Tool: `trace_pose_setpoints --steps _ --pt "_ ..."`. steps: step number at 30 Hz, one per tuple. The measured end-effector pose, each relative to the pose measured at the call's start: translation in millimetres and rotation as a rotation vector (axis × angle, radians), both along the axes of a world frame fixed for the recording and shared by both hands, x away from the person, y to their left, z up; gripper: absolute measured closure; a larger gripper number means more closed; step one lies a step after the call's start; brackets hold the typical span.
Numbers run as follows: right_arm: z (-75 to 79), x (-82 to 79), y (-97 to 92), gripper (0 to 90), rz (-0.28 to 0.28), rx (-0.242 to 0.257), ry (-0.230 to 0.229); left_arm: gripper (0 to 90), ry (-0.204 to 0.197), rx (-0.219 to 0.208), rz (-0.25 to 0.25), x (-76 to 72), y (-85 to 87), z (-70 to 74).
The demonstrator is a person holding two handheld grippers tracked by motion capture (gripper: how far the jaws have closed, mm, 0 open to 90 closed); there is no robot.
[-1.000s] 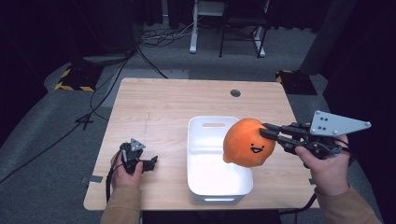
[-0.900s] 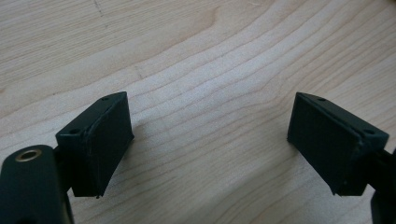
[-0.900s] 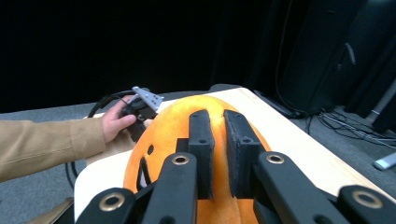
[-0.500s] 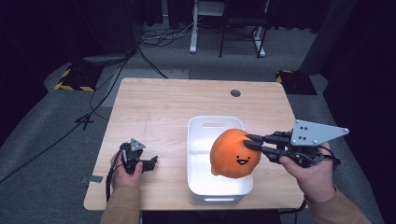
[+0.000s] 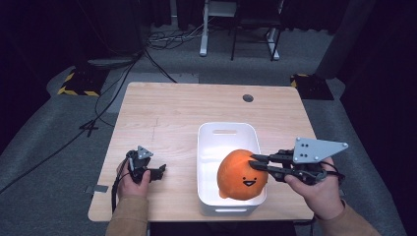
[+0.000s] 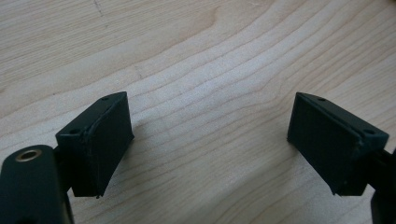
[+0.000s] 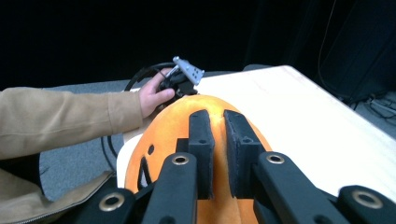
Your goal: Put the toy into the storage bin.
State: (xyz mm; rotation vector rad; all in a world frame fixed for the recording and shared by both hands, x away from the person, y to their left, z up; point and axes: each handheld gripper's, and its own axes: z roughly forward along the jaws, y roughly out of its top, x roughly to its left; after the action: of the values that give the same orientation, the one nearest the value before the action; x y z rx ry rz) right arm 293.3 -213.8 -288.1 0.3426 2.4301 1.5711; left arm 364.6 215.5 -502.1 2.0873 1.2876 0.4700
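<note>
The right gripper (image 5: pixel 256 162) pinches a fold of the orange plush toy (image 5: pixel 241 176) and holds it in the white bin (image 5: pixel 226 132) near the front edge of the surface (image 5: pixel 172 113). This looks like the placing step. Next it should spread its jaws to release. The left gripper (image 5: pixel 161 170) rests spread near the front left corner.

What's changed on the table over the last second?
The right gripper, shut on the orange plush toy, carried it down and toward the person into the white bin. Nothing was let go. The left gripper stayed open on the table, and the bin kept its place.
</note>
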Motion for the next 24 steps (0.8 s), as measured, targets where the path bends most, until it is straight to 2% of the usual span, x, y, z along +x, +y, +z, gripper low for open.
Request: trace_pose_setpoints --steps 11,24 --pt "-24.9 -0.1 0.6 82.4 0.014 -0.036 0.057 14.3 0.000 0.000 0.000 0.0 0.0 0.0" --pt "-54.0 3.0 2.4 82.1 -0.001 -0.076 0.112 14.3 0.000 0.000 0.000 0.0 0.0 0.0"
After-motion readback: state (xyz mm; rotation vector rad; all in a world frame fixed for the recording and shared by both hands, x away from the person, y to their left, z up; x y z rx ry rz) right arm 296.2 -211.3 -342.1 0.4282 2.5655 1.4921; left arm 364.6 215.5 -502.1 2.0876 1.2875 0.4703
